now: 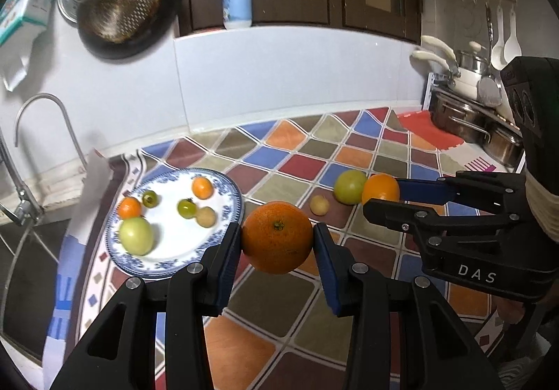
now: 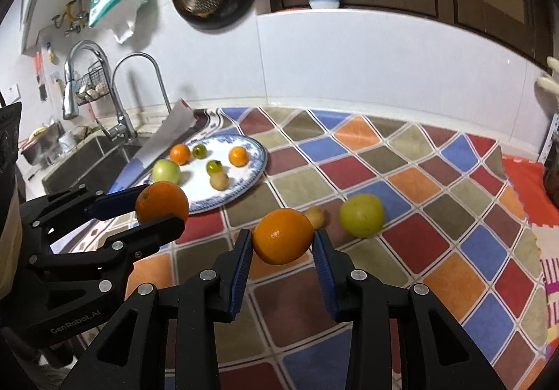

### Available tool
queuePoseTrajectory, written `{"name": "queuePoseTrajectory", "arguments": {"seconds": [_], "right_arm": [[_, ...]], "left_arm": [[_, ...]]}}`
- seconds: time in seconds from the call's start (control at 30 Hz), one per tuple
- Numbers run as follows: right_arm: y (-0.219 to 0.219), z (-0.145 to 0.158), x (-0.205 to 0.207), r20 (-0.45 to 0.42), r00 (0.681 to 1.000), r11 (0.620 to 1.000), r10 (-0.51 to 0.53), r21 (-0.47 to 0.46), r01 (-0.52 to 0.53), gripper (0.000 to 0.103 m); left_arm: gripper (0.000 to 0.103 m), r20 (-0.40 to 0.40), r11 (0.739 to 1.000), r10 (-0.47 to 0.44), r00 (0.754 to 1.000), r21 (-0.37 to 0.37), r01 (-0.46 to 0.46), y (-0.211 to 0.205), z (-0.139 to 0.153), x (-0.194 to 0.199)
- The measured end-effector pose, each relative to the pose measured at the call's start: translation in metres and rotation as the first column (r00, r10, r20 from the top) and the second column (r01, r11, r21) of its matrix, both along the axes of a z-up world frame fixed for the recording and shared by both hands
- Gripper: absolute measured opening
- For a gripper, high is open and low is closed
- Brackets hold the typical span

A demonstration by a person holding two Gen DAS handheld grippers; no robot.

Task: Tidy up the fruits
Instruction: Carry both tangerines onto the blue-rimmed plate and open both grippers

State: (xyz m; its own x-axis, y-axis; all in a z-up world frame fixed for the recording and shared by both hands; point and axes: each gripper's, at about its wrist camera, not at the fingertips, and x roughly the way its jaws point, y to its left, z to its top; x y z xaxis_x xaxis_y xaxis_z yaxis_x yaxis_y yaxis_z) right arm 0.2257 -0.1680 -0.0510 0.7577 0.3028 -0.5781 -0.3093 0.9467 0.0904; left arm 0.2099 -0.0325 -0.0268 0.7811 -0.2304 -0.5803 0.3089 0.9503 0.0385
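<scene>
The left gripper [image 1: 277, 238] is clamped on an orange [image 1: 277, 237] held clear above the cloth [image 1: 300, 166], the plate [image 1: 229, 212] of fruit beyond its left jaw, while the right gripper [image 2: 282, 240] pinches a second orange [image 2: 283, 236], with a green fruit [image 2: 361, 215] just past its right jaw.

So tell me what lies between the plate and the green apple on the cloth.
Only a small yellowish fruit on the cloth between plate and green apple, in the right wrist view.
</scene>
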Motion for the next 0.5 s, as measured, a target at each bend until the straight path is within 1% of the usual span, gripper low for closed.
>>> {"name": "queuePoseTrajectory", "arguments": {"seconds": [0.27, 0.5], "right_arm": [[0.025, 0.019, -0.012, 0.06, 0.998, 1.0, 0.006, 0.008, -0.007, 0.036], [0.053, 0.037, -0.013, 0.107, 0.994, 1.0, 0.009, 0.027, -0.012, 0.036]], "left_arm": [[0.041, 0.073, 0.999, 0.034, 0.997, -0.02, -0.033, 0.032, 0.023, -0.013], [0.041, 0.11, 0.999, 0.041, 0.993, -0.028, -0.038, 0.057, 0.036, -0.014]]}}
